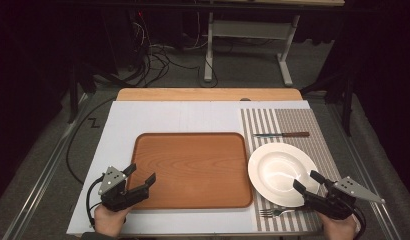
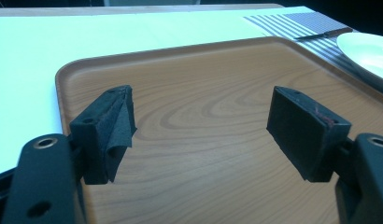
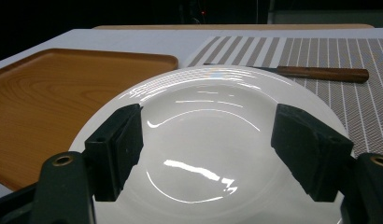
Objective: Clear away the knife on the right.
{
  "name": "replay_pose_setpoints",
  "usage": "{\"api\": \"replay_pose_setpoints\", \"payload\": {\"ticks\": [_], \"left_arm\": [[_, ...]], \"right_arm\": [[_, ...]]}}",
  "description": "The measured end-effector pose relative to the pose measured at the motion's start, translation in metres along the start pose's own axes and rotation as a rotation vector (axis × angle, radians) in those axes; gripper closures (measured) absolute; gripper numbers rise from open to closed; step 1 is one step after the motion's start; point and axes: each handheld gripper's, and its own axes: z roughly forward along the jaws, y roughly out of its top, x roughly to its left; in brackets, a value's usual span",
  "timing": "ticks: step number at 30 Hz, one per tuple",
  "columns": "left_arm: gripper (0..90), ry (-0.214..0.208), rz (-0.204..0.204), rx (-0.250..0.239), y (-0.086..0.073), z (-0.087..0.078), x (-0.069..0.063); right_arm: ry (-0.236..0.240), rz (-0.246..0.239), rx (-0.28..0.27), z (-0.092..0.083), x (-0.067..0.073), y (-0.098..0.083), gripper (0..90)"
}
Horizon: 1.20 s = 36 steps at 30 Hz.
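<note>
On the desk [image 1: 158, 120] a wooden tray [image 1: 193, 170] lies beside a striped placemat [image 1: 313, 130] bearing a white plate [image 1: 280, 172]. My left hand-held gripper [image 1: 142, 175] hovers open over the tray's near corner; my right hand-held gripper [image 1: 308, 181] hangs open above the plate's near rim. I judge a shallow pinch could slip off the glossy rim, dropping the plate onto the fork [image 1: 273, 212].

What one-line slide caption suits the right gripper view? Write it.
Open right gripper poised over a glossy white ceramic plate, beside a brown wooden tray and a wooden-handled knife.
</note>
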Motion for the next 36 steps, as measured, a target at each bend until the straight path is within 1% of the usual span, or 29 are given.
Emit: {"api": "replay_pose_setpoints", "payload": {"ticks": [4, 12, 20, 29, 34, 36], "left_arm": [[24.5, 0.000, 0.001, 0.002, -0.0001, 0.0001, 0.0000], [24.5, -0.004, 0.001, 0.002, 0.0001, 0.0008, -0.0003], [24.6, -0.003, 0.002, 0.005, -0.0001, 0.0008, -0.0005], [24.6, -0.004, 0.005, 0.007, -0.0003, 0.0011, -0.0007], [24.6, -0.005, 0.009, 0.009, -0.0003, 0.0014, -0.0010], [24.6, -0.003, 0.010, 0.010, -0.0004, 0.0014, -0.0010]], "right_arm": [[0.007, -0.004, 0.007, 0.0007, 0.0006, 0.0002, 25.5], [0.004, -0.005, -0.006, -0.0012, 0.0008, -0.0004, 25.6], [0.006, -0.009, -0.003, 0.0002, 0.0016, 0.0003, 25.4], [0.010, -0.006, -0.002, 0.0005, 0.0021, 0.0013, 24.3], [0.014, -0.015, 0.001, 0.0011, 0.0029, 0.0020, 23.4], [0.016, -0.015, -0.006, 0.0011, 0.0039, 0.0029, 22.2]]}}
